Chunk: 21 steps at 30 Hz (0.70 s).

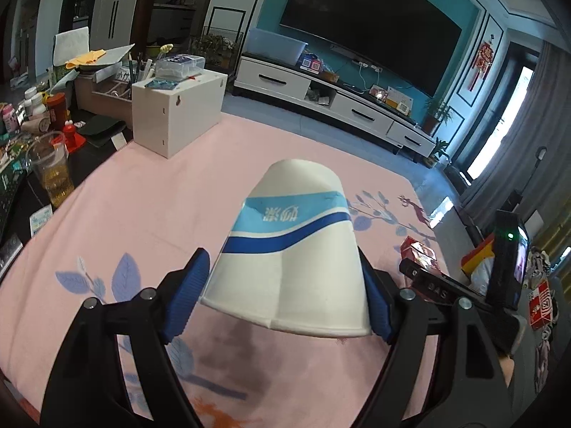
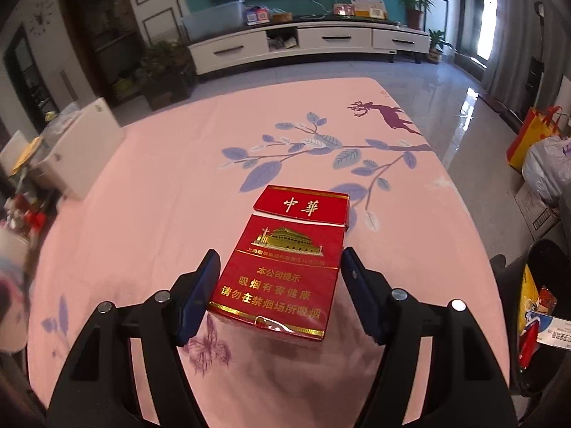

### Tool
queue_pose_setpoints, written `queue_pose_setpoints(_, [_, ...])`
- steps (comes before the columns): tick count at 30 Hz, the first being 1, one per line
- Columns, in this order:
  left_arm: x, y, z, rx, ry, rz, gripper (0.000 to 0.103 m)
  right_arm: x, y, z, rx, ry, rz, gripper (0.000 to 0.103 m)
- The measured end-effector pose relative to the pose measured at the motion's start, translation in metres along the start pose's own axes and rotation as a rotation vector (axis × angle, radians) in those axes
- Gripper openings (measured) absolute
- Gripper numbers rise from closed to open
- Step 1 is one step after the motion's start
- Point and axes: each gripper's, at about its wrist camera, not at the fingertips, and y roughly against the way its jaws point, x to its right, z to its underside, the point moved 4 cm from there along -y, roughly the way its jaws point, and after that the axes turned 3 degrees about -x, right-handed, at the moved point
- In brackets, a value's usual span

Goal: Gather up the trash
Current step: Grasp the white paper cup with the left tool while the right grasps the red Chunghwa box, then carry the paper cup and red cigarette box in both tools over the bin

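A white paper cup with blue bands hangs upside down above the pink tablecloth. My left gripper is shut on it, blue pads pressing its sides near the rim. A red cigarette pack with gold print sits between the fingers of my right gripper, which is shut on its two long edges; the pack is raised slightly over the cloth. The left wrist view shows the right gripper at the right edge with the red pack in it. A black bin holding wrappers stands at the table's right.
A white box and a plastic cup of yellow liquid stand at the table's left among clutter. Bags lie on the floor to the right. A TV stand lines the far wall.
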Motion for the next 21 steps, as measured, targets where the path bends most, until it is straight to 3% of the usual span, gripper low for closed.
queue_pose_setpoints(5, [0.015, 0.006, 0.021, 0.006, -0.021, 0.004, 0.079, 0.013, 0.033, 0.033, -0.004, 0.0, -0.055, 0.068])
queue_pose_setpoints(11, [0.022, -0.006, 0.043, -0.051, -0.012, 0.05, 0.079, 0.025, 0.044, 0.058, -0.022, -0.021, -0.085, 0.05])
queue_pose_setpoints(14, [0.024, -0.01, 0.049, -0.073, -0.015, 0.035, 0.079, 0.03, 0.032, 0.063, -0.066, -0.034, -0.099, 0.05])
queue_pose_setpoints(21, [0.037, -0.016, 0.062, -0.115, -0.059, 0.048, 0.08, 0.036, 0.037, 0.07, -0.073, -0.03, -0.1, 0.05])
